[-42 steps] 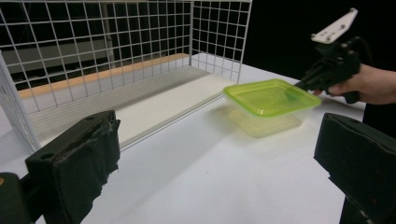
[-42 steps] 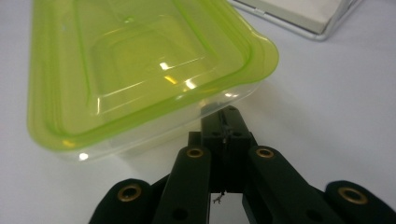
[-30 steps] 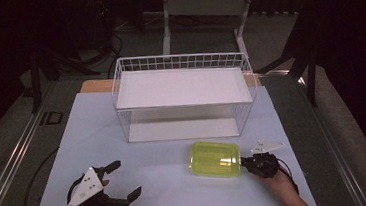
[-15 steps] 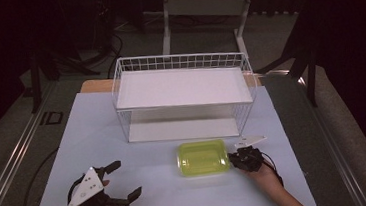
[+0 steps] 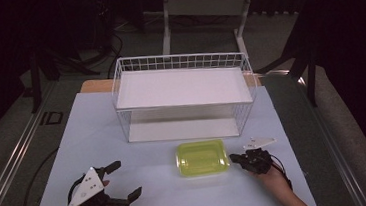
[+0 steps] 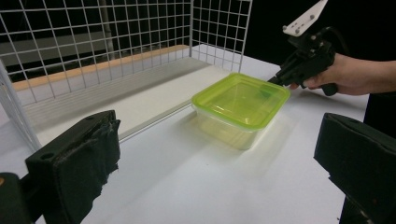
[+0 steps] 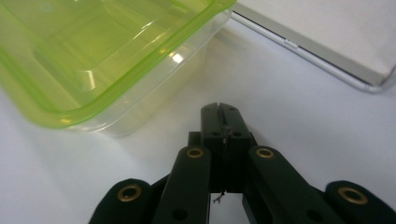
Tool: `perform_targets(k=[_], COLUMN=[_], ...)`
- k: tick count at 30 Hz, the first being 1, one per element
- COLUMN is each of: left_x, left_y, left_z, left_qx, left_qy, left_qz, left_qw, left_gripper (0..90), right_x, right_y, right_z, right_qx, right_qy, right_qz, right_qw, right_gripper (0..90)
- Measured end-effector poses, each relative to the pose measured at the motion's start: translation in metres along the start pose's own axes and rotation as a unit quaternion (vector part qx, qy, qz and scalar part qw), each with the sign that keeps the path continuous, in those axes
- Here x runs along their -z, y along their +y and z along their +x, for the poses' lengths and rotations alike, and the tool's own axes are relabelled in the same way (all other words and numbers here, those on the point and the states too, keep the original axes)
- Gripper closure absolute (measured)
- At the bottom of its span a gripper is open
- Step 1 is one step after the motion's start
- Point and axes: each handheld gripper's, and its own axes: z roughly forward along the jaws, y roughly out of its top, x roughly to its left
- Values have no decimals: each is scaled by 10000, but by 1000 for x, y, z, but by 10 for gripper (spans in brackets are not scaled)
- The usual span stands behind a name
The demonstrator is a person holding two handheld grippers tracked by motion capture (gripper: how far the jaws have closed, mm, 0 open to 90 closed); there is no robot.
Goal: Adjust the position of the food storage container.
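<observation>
Our right tool (image 5: 235,157) has its jaws pressed flat together with nothing between them, as the right gripper view (image 7: 219,109) shows plainly. Just ahead of its tip, a little apart, sits the box (image 5: 202,157), a clear tub with a yellow-green lid (image 7: 84,56). In the left gripper view the tip (image 6: 275,80) seems to reach the lid's near corner, but the right gripper view shows a strip of bare table between them, so we read them as not touching. With the jaws closed, the tool would work as a blunt finger for nudging rather than grasping; we judge that the box is being pushed or squared into position, since it lies flat on its base, lid up.

Beyond the box, on the side away from our right tool, stands the wire rack (image 5: 180,65), with a white shelf (image 5: 182,87) and an open bay beneath it. The box rests just in front of that bay, lined up with the opening, which suggests to us that the bay or the shelf is its destination.

Our left tool (image 5: 120,180) rests well off to the box's other side, low over the table (image 5: 92,126). Its jaws stand wide apart and hold nothing; in its own view the pads (image 6: 74,163) frame the box from a distance. We take it to be waiting, ready to brace or receive the box if it slides that way.
</observation>
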Motion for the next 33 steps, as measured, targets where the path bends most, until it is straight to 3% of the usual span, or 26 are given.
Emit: perform_targets(k=[10,33], left_x=[-1,-1], left_y=[-1,-2], left_z=[0,0], left_qx=[3,36], left_qy=[-4,-95], left_qz=[49,80], left_qw=[10000,9999], left_gripper=[10,10], right_x=[1,-39], right_y=[5,31], right_z=[19,43], right_qx=[88,370], right_qy=[311,538], right_qz=[-9,116], right_qw=[9995,9978], right_gripper=[900,900])
